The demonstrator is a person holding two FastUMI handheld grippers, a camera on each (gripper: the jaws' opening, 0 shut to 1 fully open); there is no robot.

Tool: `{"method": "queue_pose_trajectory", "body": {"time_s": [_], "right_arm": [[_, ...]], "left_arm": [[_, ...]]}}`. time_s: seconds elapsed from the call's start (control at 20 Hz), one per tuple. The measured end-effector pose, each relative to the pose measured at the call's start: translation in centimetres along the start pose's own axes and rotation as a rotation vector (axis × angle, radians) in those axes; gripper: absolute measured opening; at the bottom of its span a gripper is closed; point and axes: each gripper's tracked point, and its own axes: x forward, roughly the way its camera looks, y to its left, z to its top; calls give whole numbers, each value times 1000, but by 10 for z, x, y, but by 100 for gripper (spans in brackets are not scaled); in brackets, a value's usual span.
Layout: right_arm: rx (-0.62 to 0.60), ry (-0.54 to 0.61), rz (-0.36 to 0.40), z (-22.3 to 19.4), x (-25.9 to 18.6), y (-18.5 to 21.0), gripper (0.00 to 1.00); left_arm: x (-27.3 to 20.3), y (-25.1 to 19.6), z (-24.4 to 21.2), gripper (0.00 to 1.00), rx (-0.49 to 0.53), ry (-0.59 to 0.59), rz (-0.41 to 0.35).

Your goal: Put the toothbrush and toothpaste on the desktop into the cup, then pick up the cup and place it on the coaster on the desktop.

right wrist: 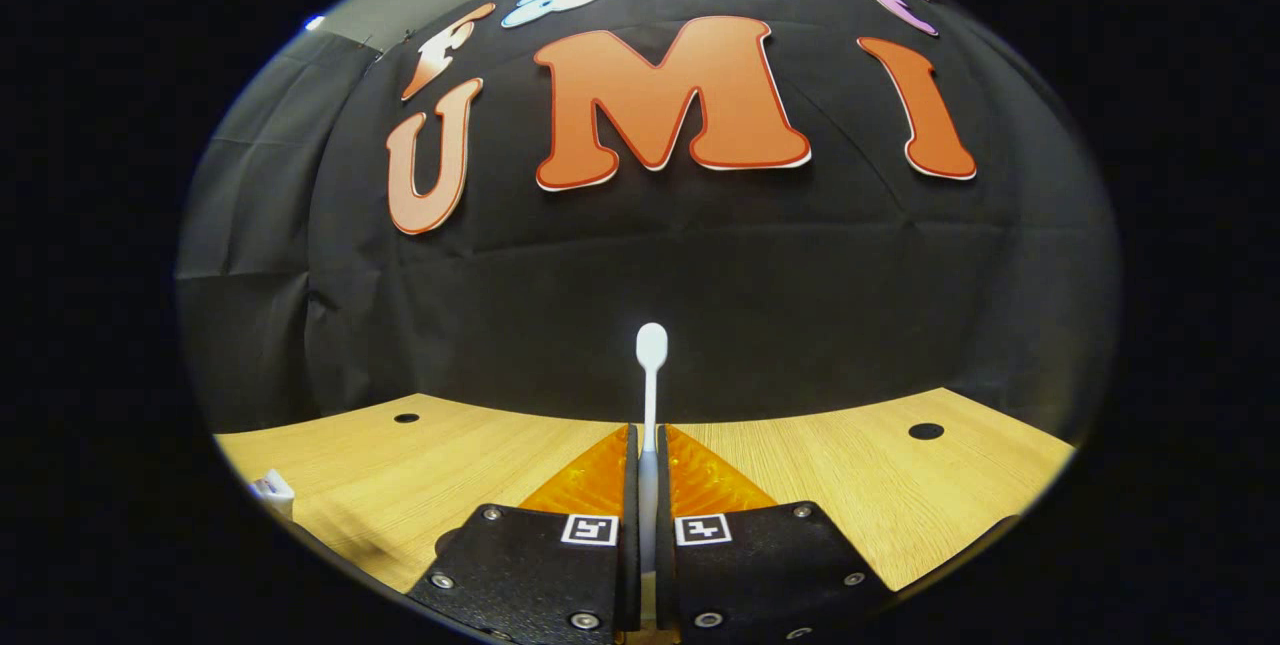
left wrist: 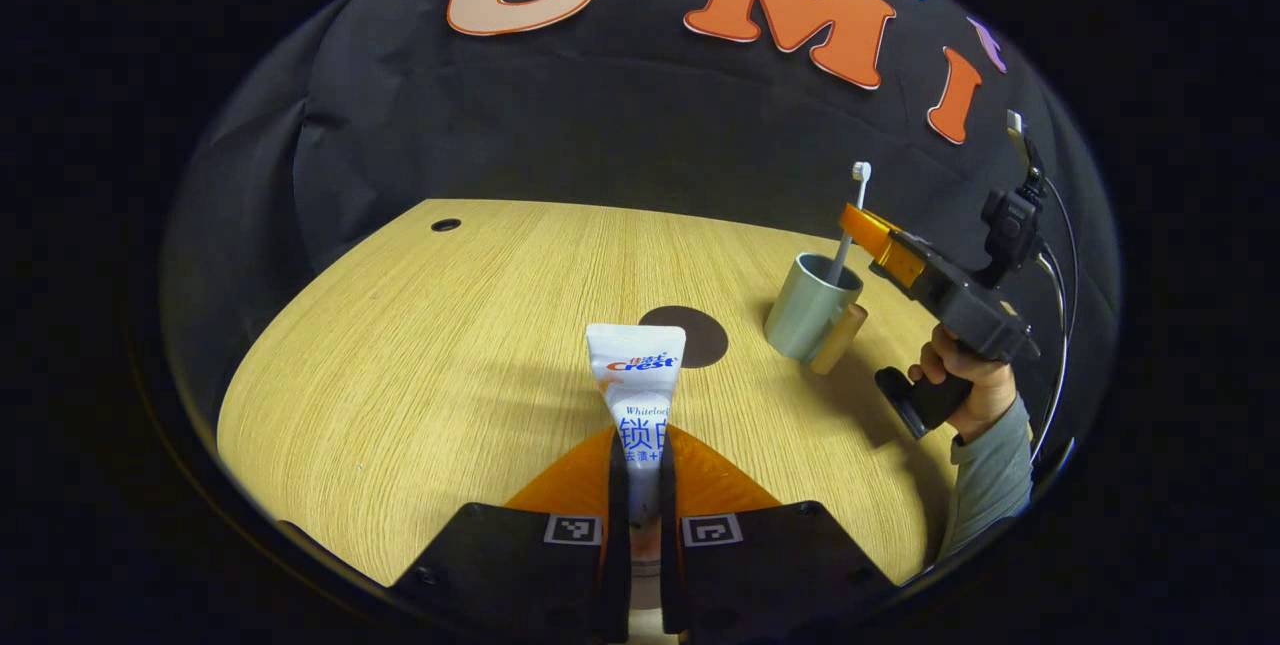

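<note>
Two claws grip: left claw (left wrist: 640,485) clamps the white toothpaste tube (left wrist: 637,395); right claw (right wrist: 648,485) pinches the white toothbrush (right wrist: 650,375), its handle inside the grey-green cup (left wrist: 812,310).

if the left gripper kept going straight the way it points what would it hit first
Probably the round dark brown coaster on the wooden desktop, just beyond the white toothpaste tube held in its fingers; depth is hard to judge. The grey-green cup sits off to the right.

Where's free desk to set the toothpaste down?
Bare: the broad stretch of desktop left of the toothpaste and coaster, up to the wall. Crowded: right side, with the cup, toothbrush and right gripper.
</note>
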Motion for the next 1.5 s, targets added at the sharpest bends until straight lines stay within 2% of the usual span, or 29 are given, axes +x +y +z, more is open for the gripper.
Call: {"method": "queue_pose_trajectory", "body": {"time_s": [0.45, 0.6, 0.9, 1.15, 1.3, 1.5], "right_arm": [[17, 70, -59, -21, -4, -7, 7], [-1, 100, -87, -25, -7, -16, 9], [11, 135, -79, -30, -30, -27, 11], [22, 149, -41, -30, -52, -32, 22], [7, 158, -39, -28, -66, -43, 37], [18, 153, -31, -22, -86, -55, 49]], "left_arm": [[-34, -6, 34, 15, 9, -56, -42], [-33, -20, 38, 15, -3, -70, -102], [-14, -49, 57, 15, -10, -131, -183], [-6, -78, 73, 14, 5, -193, -251], [-1, -100, 78, 15, 24, -202, -299], [16, -132, 86, 15, 60, -226, -359]]}}
